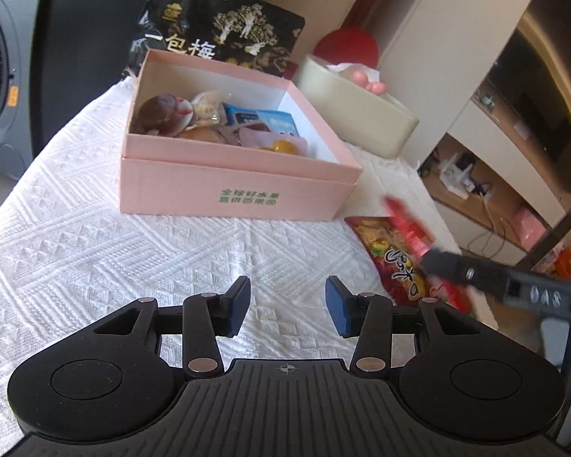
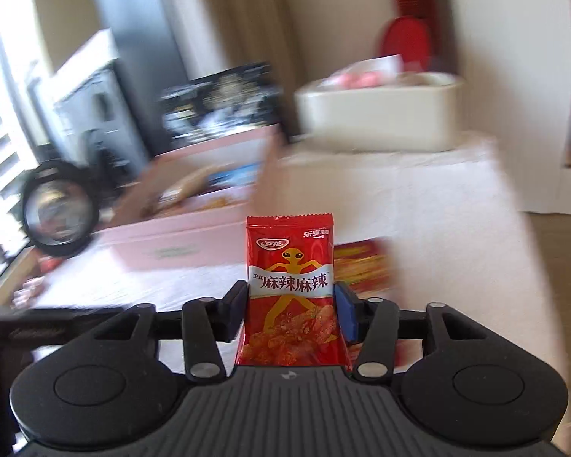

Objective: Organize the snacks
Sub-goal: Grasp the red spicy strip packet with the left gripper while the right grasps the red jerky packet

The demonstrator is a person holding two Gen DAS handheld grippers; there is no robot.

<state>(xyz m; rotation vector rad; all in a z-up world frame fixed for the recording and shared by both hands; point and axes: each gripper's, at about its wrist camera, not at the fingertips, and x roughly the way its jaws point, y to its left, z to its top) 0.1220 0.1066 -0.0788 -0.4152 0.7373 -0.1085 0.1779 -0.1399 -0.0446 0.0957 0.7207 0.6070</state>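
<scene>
**A:** What is the right gripper [image 2: 291,306] doing?

**B:** It is clamped on a red spicy-strip packet [image 2: 291,293]. Both blue pads press the packet's side edges, and the packet stands upright between them, printed face toward the camera. In the left wrist view the same gripper [image 1: 428,253] comes in from four o'clock, with the packet [image 1: 407,224] a red blur at its tip.

**A:** And the left gripper [image 1: 287,310]?

**B:** Its jaws stand apart with nothing between them, only the white textured cloth [image 1: 95,243] below.

**A:** Where is the pink box [image 1: 232,186]?

**B:** On the cloth at twelve o'clock from the left gripper, lid off. Inside lie small snacks: a dark round wrapped one [image 1: 163,112] at the box's nine o'clock side, a blue-and-white sachet [image 1: 262,120] near the middle, and a pink packet with a yellow piece [image 1: 281,146] toward five o'clock. From the right wrist view the box [image 2: 194,224] sits at ten o'clock, blurred.

**A:** Anything else on the cloth?

**B:** A red-and-yellow snack bag [image 1: 392,259] lies flat at the box's five o'clock corner, just under the right gripper's tip. A black plum bag [image 1: 217,30] stands upright behind the box at twelve o'clock. A cream tub [image 1: 361,114] sits at two o'clock, holding pink things I cannot make out, with a red round object [image 1: 346,47] behind it.
</scene>
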